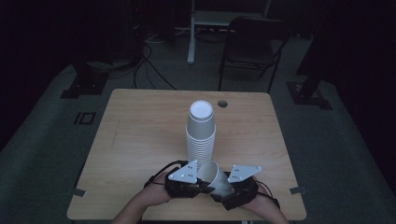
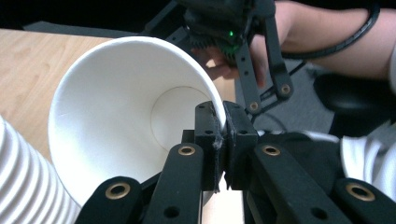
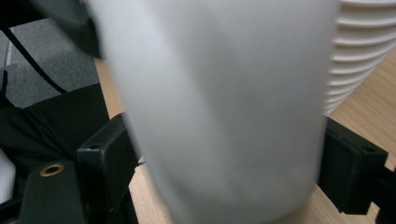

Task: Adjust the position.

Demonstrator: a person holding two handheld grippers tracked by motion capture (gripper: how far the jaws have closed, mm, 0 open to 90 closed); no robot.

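A single paper cup [image 1: 215, 176] is held tilted above the near edge of the table [image 1: 140, 140], just in front of the tall stack of cups [image 1: 201, 135]. The left gripper [image 2: 219, 140] pinches its rim, jaws pressed together on the wall; the right gripper [image 3: 224, 168] spans the cup's body, jaws against either side. The cup appears separated from the stack; where it goes next is unclear. A chair [image 1: 252, 46] and cables [image 1: 144, 65] lie well beyond the table, obstructing nothing.
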